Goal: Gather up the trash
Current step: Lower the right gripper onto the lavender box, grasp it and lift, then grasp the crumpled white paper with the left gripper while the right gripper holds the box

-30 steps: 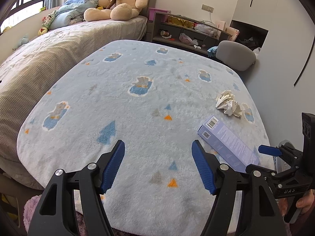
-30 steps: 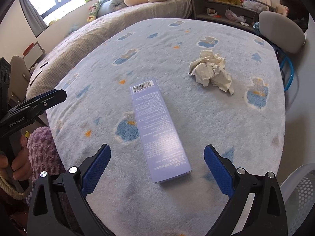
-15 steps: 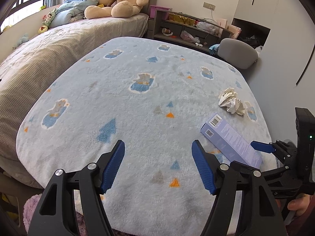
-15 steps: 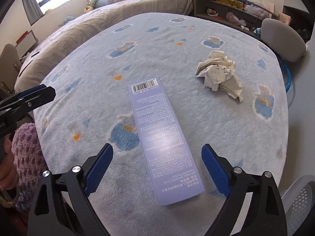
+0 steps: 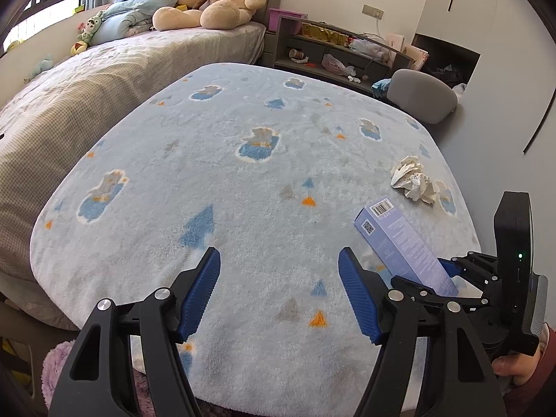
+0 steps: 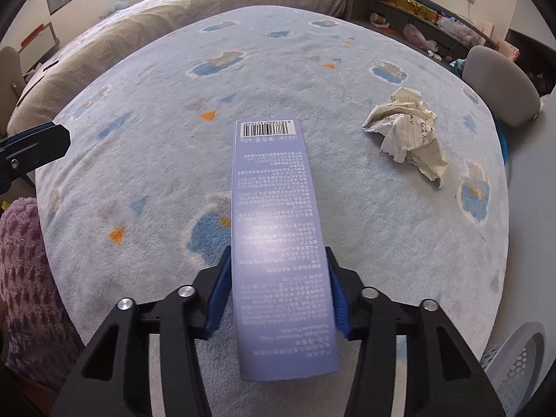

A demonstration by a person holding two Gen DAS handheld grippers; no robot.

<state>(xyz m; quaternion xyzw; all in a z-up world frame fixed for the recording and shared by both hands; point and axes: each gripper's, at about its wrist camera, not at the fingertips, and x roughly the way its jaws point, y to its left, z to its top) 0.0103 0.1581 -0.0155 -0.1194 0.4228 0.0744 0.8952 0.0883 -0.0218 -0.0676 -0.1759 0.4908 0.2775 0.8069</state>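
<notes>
Right tongs (image 6: 279, 292) have just been closing and now pinch the box (image 6: 278, 229) by its near end, on the worktop (image 6: 312, 69). Left tongs (image 5: 279, 292) hang open, empty, left of the box. Crumpled paper (image 6: 408, 132) lies beyond the box, to its right.

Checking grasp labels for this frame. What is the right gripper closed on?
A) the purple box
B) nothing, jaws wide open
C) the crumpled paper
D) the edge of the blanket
A: in the right wrist view the right gripper has its blue pads pressed against both long sides of the purple box, its jaws having just closed on it; the crumpled paper lies apart on the blanket.
</notes>
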